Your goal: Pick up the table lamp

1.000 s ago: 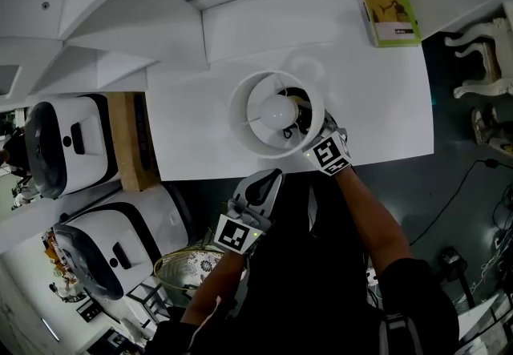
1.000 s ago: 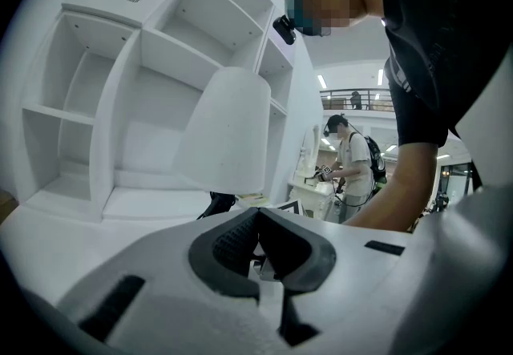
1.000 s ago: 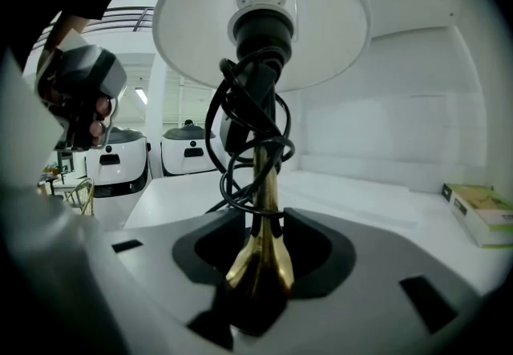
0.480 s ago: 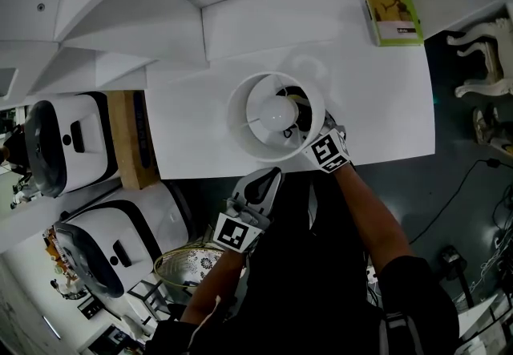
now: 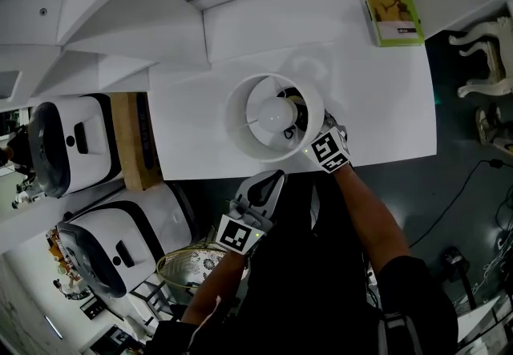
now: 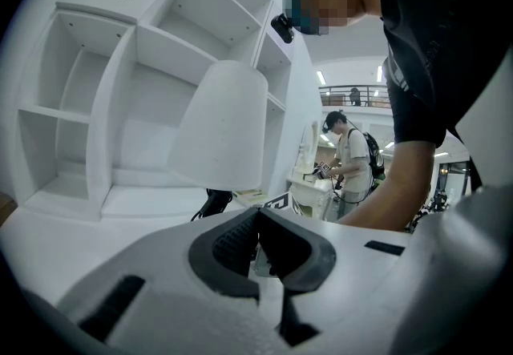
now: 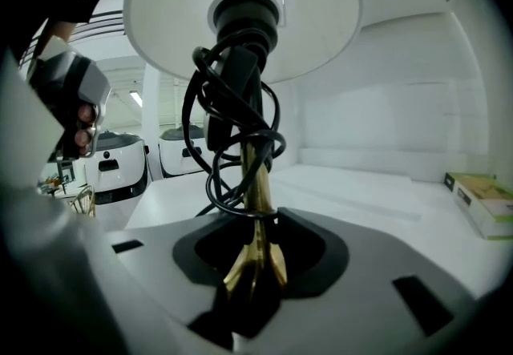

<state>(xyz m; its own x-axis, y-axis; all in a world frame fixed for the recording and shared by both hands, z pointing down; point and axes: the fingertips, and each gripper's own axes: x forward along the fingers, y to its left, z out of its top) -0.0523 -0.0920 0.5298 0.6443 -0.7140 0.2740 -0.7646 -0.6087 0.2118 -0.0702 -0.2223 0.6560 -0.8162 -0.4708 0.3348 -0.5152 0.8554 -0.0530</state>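
Observation:
The table lamp (image 5: pixel 275 117) has a white round shade, a bare bulb and a brass stem (image 7: pixel 255 185) with a black cord (image 7: pixel 231 133) wound around it. It is at the front edge of the white desk (image 5: pixel 377 105). My right gripper (image 5: pixel 317 137) reaches under the shade from the front right. In the right gripper view, my right gripper (image 7: pixel 255 261) is shut on the brass stem low down, and the lamp's base is hidden. My left gripper (image 5: pixel 268 181) hangs in front of the desk edge. The left gripper (image 6: pixel 256 243) is shut and empty, and the shade (image 6: pixel 220 125) shows beyond it.
A green book (image 5: pixel 390 9) lies at the desk's back right corner. A white shelf unit (image 6: pixel 96 105) rises behind the desk. Two white rounded machines (image 5: pixel 72 145) and a wooden panel (image 5: pixel 128 141) stand at the left. A gold wire basket (image 5: pixel 188 265) sits below.

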